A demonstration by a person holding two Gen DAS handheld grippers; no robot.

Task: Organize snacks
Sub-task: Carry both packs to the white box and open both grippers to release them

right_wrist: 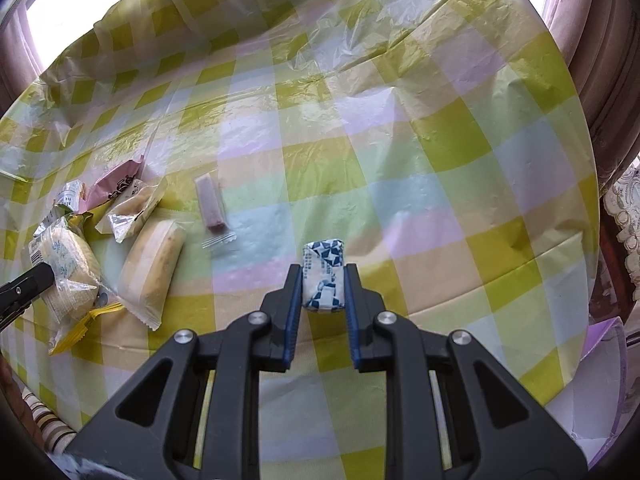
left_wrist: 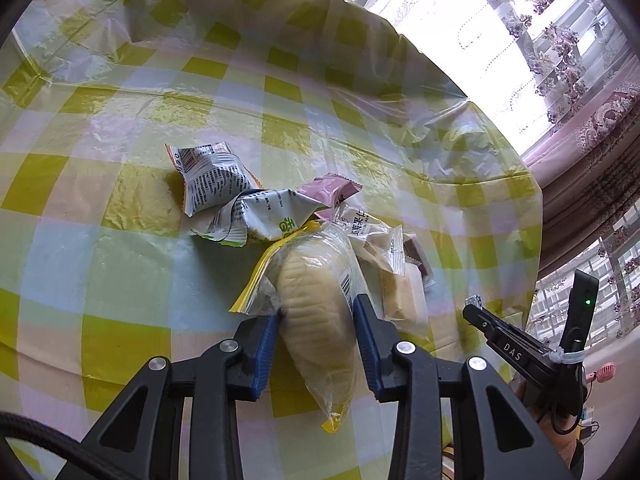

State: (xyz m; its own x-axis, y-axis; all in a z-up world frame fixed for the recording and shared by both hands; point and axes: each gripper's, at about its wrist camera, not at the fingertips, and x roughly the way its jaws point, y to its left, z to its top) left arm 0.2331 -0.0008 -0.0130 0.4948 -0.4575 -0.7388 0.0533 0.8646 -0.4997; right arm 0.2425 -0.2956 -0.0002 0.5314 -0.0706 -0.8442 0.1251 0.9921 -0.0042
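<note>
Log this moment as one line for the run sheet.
left gripper: shut on bread bag | right gripper: shut on blue-white candy | pile: other snacks on checked cloth

Both grippers (left_wrist: 318,316) (right_wrist: 323,288) clamped, loaded.

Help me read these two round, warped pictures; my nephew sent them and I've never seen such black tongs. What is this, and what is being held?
They are hand-held claws, one in each of a person's hands, each carrying a wide-angle camera looking along its fingers. The left claw grips a clear-wrapped pale bread roll. The right claw, seen by its own camera, grips a small blue-and-white wrapped packet. Both work over a yellow-checked plastic tablecloth, where more wrapped snacks lie in a loose pile, including a slim purple bar slightly apart.
</note>
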